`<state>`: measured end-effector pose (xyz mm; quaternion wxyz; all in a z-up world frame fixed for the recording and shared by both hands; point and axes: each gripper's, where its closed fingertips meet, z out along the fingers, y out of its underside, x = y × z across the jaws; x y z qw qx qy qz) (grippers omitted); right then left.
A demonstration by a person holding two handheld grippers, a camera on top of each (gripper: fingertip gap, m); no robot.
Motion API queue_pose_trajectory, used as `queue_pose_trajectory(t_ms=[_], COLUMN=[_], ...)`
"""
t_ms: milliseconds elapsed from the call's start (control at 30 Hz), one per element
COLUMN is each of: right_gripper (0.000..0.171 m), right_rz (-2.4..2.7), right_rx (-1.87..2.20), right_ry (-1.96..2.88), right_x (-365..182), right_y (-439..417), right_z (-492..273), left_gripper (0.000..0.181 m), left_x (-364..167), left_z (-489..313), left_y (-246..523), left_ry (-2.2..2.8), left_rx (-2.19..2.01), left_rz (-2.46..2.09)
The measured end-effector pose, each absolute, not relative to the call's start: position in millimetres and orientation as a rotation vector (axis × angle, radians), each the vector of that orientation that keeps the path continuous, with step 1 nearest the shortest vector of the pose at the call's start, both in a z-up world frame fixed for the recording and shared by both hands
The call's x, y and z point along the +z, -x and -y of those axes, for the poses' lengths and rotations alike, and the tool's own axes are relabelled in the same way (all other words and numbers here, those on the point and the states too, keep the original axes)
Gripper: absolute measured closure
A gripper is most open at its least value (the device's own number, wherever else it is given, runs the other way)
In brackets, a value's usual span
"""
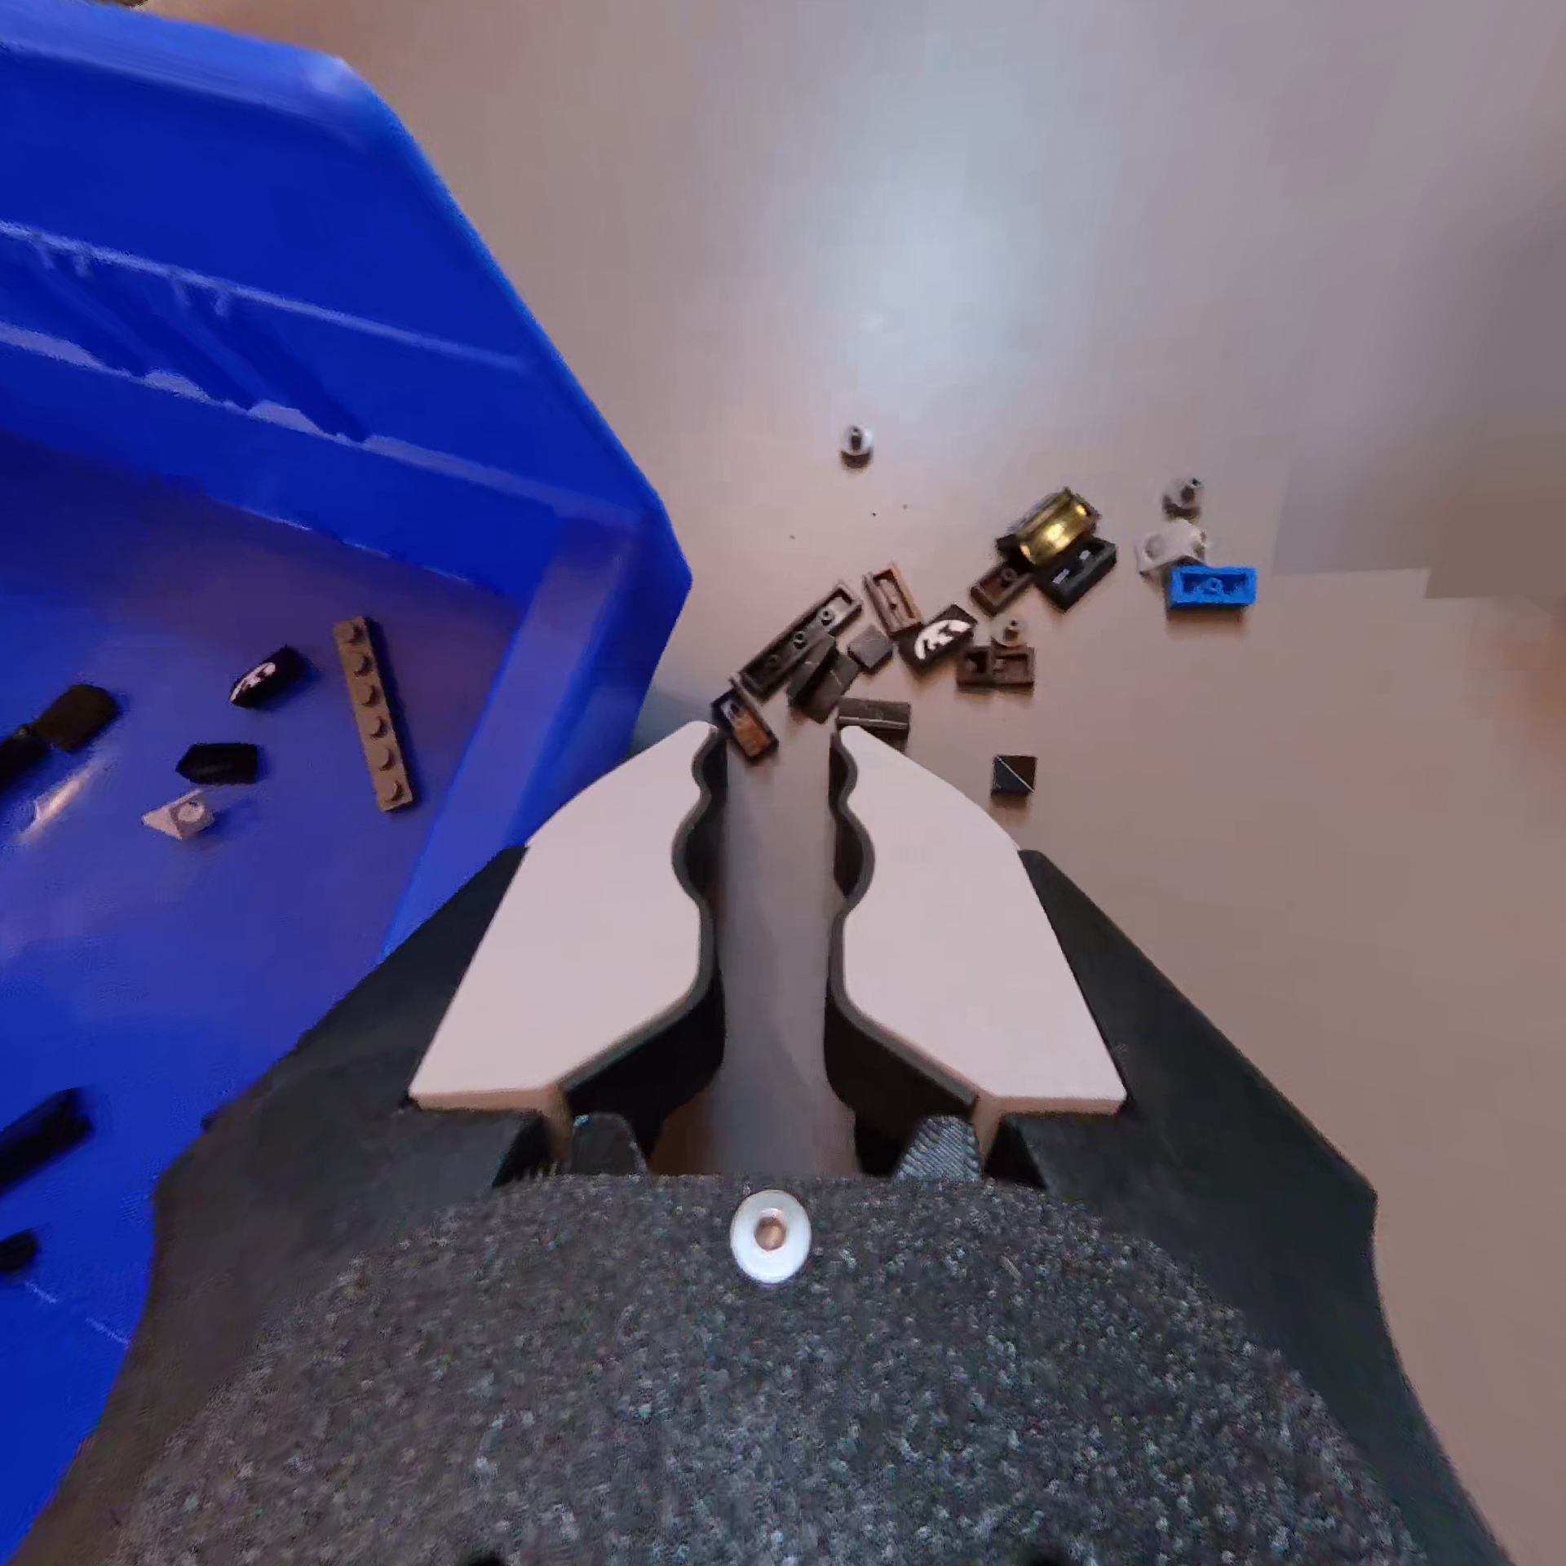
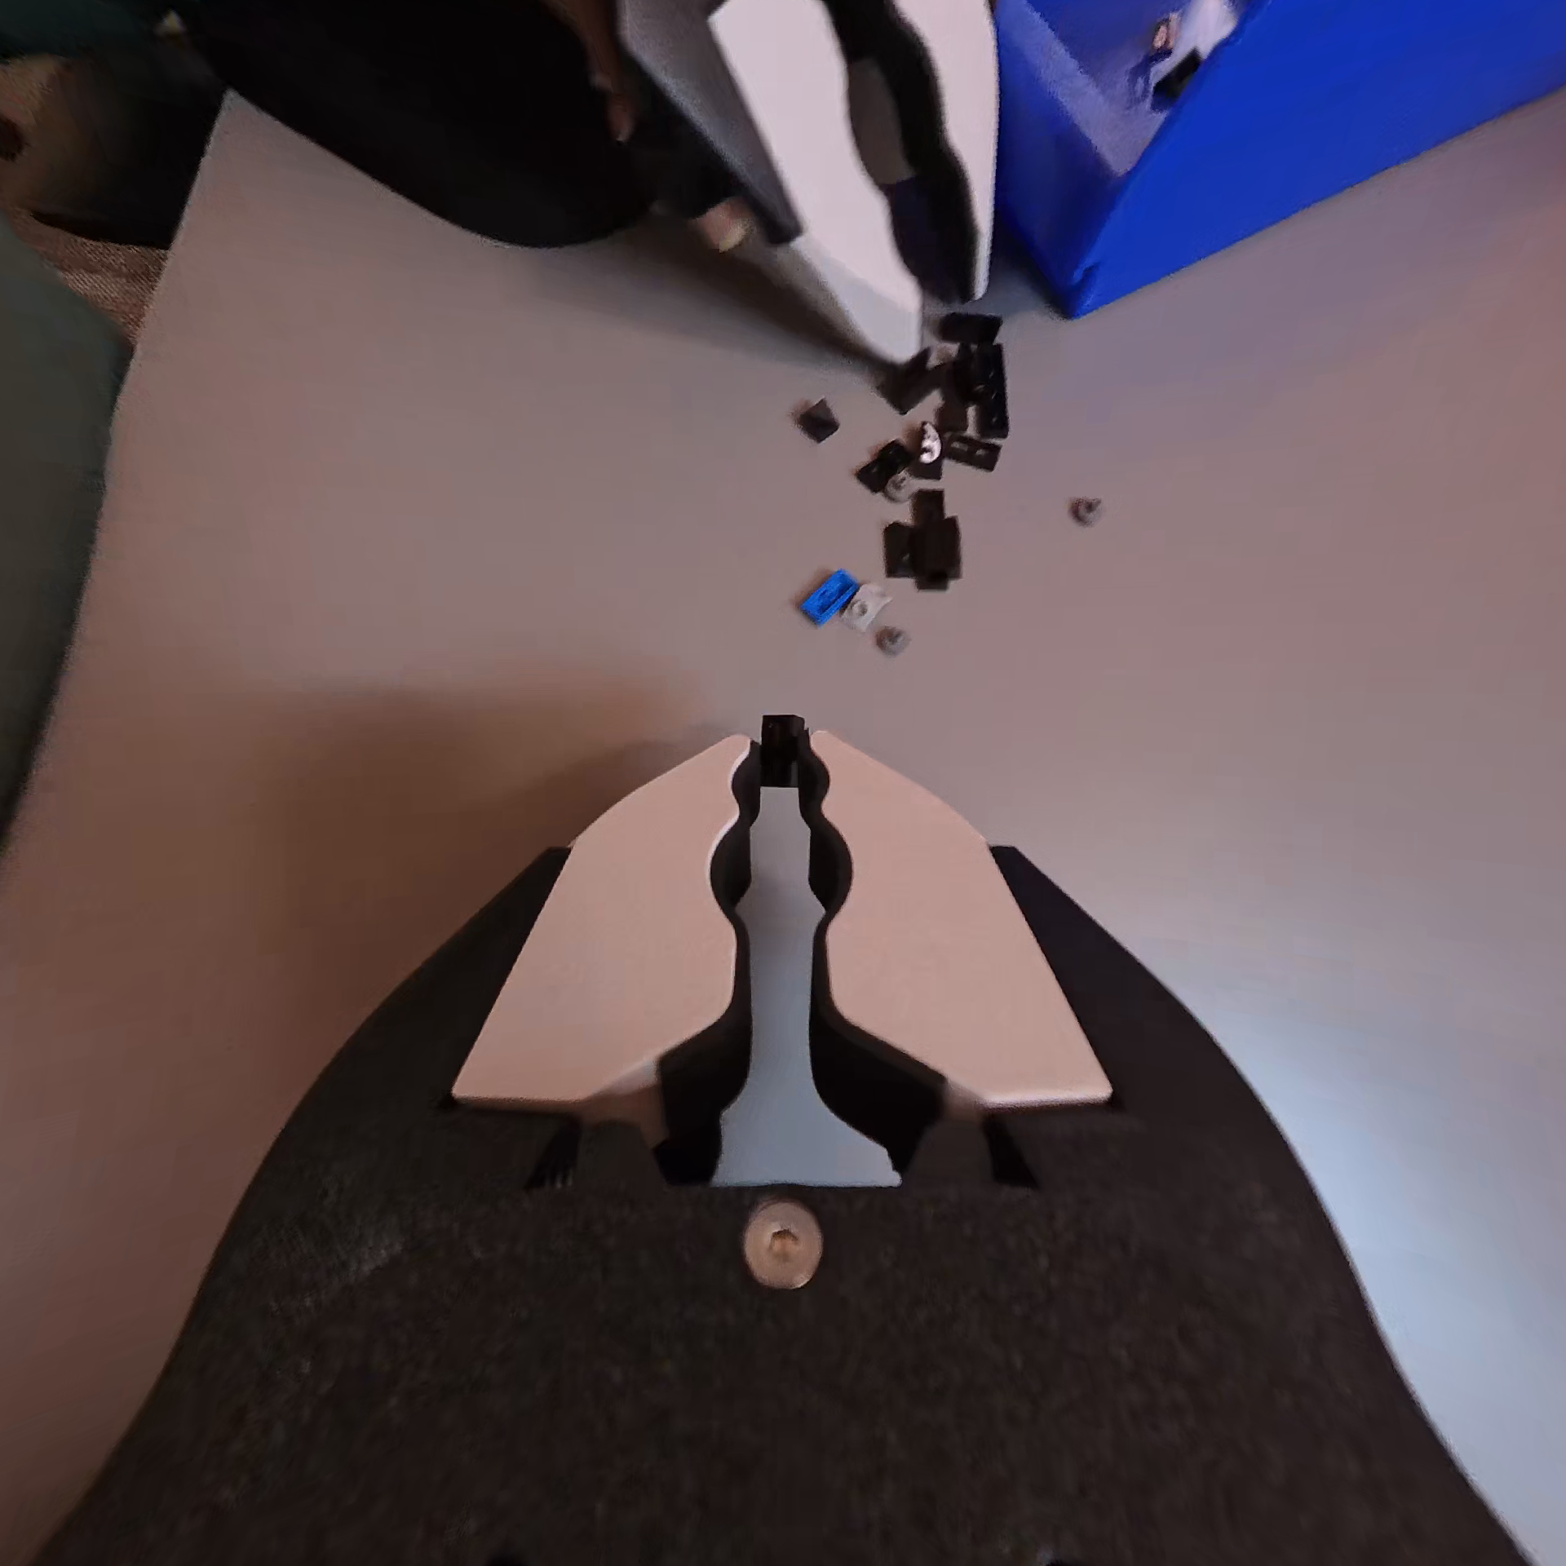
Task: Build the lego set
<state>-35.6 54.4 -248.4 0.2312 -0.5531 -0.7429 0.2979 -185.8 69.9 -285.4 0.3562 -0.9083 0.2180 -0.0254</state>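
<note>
Now black brick [image 2: 781, 746] between right tongs [image 2: 781, 739] (tips).

Plastic parts on a smooth matt table

The blue bin [image 1: 254, 356] is glossy moulded plastic; the lego pieces [image 1: 890, 644] are hard plastic, one gold piece [image 1: 1051, 521] shiny like metal. The left gripper [image 1: 775, 746] has smooth pale fingers [image 1: 610, 915], a grainy black body and a bright metal screw [image 1: 769, 1233]. The table [image 1: 1102, 254] is matt grey.

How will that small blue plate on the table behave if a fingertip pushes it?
The blue plate lies flat on the smooth table, so it will likely slide rather than tip or roll. It looks rigid and light, and being so thin, probably hard to pinch from above.
</note>
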Motion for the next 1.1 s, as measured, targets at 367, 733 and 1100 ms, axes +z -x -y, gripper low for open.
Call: queue_pose_trajectory(t_ms=[367, 733, 1100], right_gripper=[0.163, 0.163, 0.163], right_rz=[1.929, 1.799, 1.832], right_rx=[0.844, 0.880, 0.915], right_ry=[1.538, 1.539, 1.451], right_x=[-245, -228, -214], right_y=[-10, -21, 22], right_z=[-38, -42, -29], left_gripper=[0.179, 0.120, 0.135], left_x=[-279, -229, -274], left_z=[-72, -83, -65], left_y=[175, 247, 257], left_ry=[2.294, 2.311, 2.431], left_rx=[-0.055, 0.061, 0.319], left_rz=[-0.639, -0.389, -0.731])
